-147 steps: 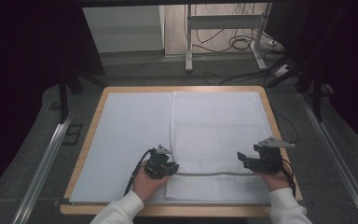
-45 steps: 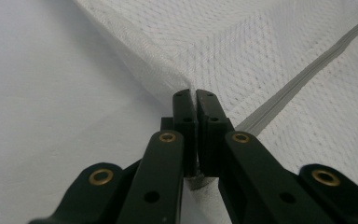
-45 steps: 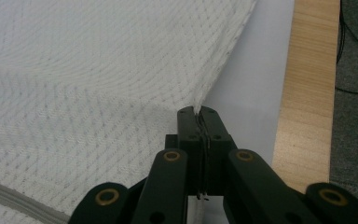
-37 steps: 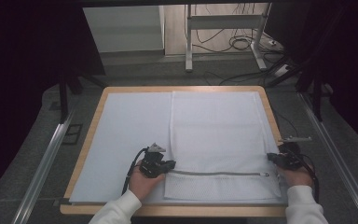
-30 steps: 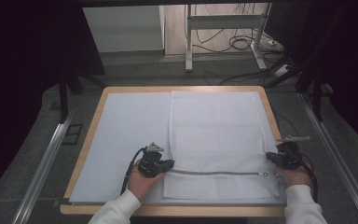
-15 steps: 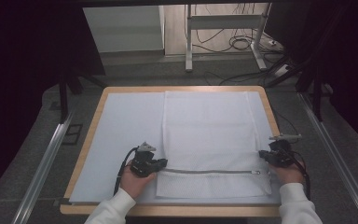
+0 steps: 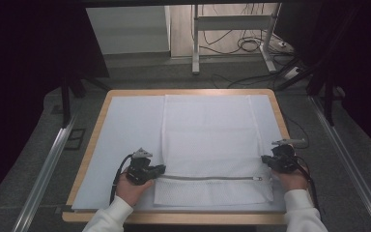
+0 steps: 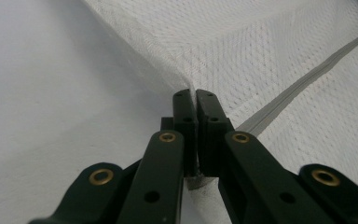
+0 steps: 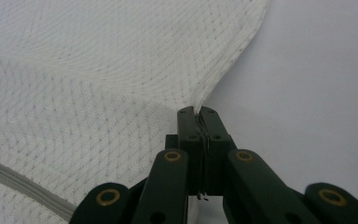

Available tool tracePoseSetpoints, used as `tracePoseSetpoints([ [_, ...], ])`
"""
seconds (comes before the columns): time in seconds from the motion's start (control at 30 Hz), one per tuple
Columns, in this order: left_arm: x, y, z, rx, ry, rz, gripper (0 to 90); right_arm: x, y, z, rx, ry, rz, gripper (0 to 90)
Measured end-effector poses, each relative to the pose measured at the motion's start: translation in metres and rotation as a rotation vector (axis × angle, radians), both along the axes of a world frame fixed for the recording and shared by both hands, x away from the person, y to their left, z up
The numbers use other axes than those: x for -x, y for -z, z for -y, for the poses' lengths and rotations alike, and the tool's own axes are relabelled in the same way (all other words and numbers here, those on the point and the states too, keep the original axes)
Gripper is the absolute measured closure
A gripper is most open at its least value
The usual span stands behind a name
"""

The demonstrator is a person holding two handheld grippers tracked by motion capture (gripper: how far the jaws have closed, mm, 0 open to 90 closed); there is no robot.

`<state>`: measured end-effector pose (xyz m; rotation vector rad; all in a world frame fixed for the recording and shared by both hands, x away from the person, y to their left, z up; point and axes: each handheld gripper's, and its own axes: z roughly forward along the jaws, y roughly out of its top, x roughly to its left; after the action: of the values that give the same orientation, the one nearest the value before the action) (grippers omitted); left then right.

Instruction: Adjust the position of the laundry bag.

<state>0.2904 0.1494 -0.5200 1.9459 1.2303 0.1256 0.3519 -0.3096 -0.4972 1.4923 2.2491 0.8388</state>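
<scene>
A white mesh bag (image 7: pixel 212 140) with a grey zipper (image 7: pixel 207 178) lies flat on the white table sheet (image 7: pixel 125 130). My left gripper (image 7: pixel 160 169) is shut on the bag's left edge by the zipper's end; in the left gripper view its jaws (image 8: pixel 195 100) pinch the mesh fabric (image 8: pixel 261 56). My right gripper (image 7: pixel 267 162) is shut on the bag's right edge; in the right gripper view the jaws (image 9: pixel 198 112) clamp the mesh edge (image 9: pixel 121 56). The bag is stretched between both grippers.
The wooden table rim (image 7: pixel 88 164) frames the sheet. Metal rails (image 7: pixel 48 169) run along both sides of the table. A desk frame and cables (image 7: pixel 241 43) stand on the floor beyond the far edge.
Both grippers have slid left across the table, drawing the mesh bag leftward with them. Their grip on the bag's edges is unchanged.
</scene>
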Motion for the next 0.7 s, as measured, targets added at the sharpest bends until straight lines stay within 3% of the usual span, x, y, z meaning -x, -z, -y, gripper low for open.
tracePoseSetpoints([
  [0.7, 0.008, 0.001, -0.025, 0.018, -0.045, -0.011, 88.2, 0.002, 0.0, -0.02, -0.009, -0.052, 0.003, 87.8],
])
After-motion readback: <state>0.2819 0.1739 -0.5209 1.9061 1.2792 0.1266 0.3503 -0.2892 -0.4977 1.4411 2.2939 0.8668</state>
